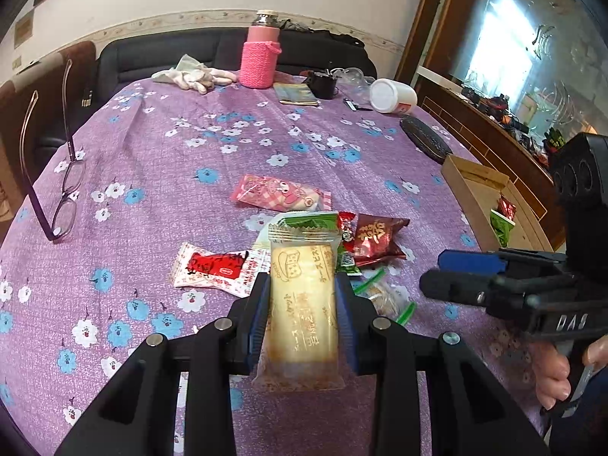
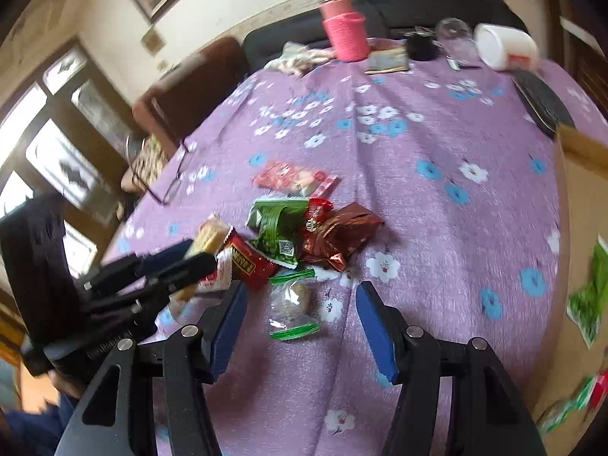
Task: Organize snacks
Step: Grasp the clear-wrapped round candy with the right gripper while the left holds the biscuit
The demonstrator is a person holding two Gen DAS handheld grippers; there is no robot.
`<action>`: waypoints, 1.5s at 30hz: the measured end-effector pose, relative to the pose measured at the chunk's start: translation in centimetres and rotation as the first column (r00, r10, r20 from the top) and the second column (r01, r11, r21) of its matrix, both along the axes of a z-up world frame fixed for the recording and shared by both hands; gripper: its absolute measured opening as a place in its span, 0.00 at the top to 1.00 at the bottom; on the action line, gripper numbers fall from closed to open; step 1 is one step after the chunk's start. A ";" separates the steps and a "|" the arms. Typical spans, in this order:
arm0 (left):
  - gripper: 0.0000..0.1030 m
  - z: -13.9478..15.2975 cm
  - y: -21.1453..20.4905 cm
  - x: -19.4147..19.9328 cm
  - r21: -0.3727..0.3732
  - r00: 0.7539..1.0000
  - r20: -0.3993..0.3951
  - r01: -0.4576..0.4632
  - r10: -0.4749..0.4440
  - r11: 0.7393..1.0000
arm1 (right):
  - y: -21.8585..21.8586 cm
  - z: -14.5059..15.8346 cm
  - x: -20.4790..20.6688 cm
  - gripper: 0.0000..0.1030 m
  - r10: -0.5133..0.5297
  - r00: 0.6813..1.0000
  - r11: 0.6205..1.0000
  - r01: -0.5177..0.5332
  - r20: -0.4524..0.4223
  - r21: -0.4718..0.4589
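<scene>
Left wrist view: pale yellow cheese-biscuit packet in clear wrapper point(image 1: 304, 304) pinched between left gripper point(image 1: 302, 313) jaws, lifted above counter's near edge. Right gripper point(image 2: 300, 323) jaws opening, spread, nothing pressed; clear green-striped snack bag point(image 2: 292, 304) on purple floral cloth point(image 2: 437, 228) below. Snack pile mid-counter; cardboard box point(image 1: 475, 186) at right edge.
</scene>
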State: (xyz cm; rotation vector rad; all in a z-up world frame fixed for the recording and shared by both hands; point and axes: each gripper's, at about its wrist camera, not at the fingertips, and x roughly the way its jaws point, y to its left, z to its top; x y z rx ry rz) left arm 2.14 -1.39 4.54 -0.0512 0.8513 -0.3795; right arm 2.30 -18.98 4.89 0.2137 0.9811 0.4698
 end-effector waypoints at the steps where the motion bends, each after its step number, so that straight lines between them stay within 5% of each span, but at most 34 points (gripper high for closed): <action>1: 0.68 0.0 0.1 0.1 -0.002 1.000 -0.002 -0.008 0.008 1.000 | 0.5 -0.1 0.1 0.38 0.022 1.000 1.000 -0.022 -0.002 -0.008; 6: 0.68 -0.1 1.0 0.5 -0.031 0.999 -0.019 -0.040 0.040 0.999 | 3.2 -1.3 -0.6 0.39 0.070 0.997 0.990 -0.064 0.043 -0.124; 11: 0.68 -0.2 0.7 0.4 -0.038 0.999 -0.021 -0.031 0.030 0.999 | 5.0 -3.4 -0.7 0.64 0.086 0.995 0.967 -0.072 0.046 -0.244; 16: 0.68 -0.2 0.3 0.3 -0.037 1.000 -0.013 -0.016 0.016 0.999 | 3.6 -2.8 -1.3 0.80 0.061 0.992 0.983 -0.041 0.111 -0.180; 24: 0.69 -0.7 -0.4 0.4 -0.008 1.000 -0.019 -0.009 0.009 1.000 | 2.1 -2.0 -1.4 0.81 0.048 0.990 0.996 -0.037 0.132 -0.080; 28: 0.69 -0.7 -0.4 0.5 -0.009 1.000 -0.019 -0.012 0.012 1.000 | 2.8 -2.5 -1.6 0.47 0.032 0.990 0.992 -0.014 0.137 -0.128; 29: 0.69 -0.8 -0.4 0.5 -0.011 1.000 -0.022 -0.012 0.011 1.000 | 2.8 -2.6 -1.6 0.47 0.031 0.990 0.991 -0.012 0.141 -0.133; 31: 0.69 -0.8 -0.5 0.5 -0.010 1.000 -0.023 -0.010 0.010 1.000 | 3.3 -2.7 -1.5 0.47 0.039 0.988 0.987 -0.014 0.150 -0.161; 35: 0.69 -0.7 -0.6 0.3 -0.006 1.000 -0.015 -0.004 0.004 1.000 | 4.3 -3.6 -1.2 0.76 0.047 0.990 0.977 -0.017 0.134 -0.214; 45: 0.69 -0.5 -0.7 0.1 -0.001 1.000 -0.008 0.002 -0.002 1.000 | 1.9 -2.2 -1.3 0.80 -0.027 0.986 0.986 0.053 0.165 -0.157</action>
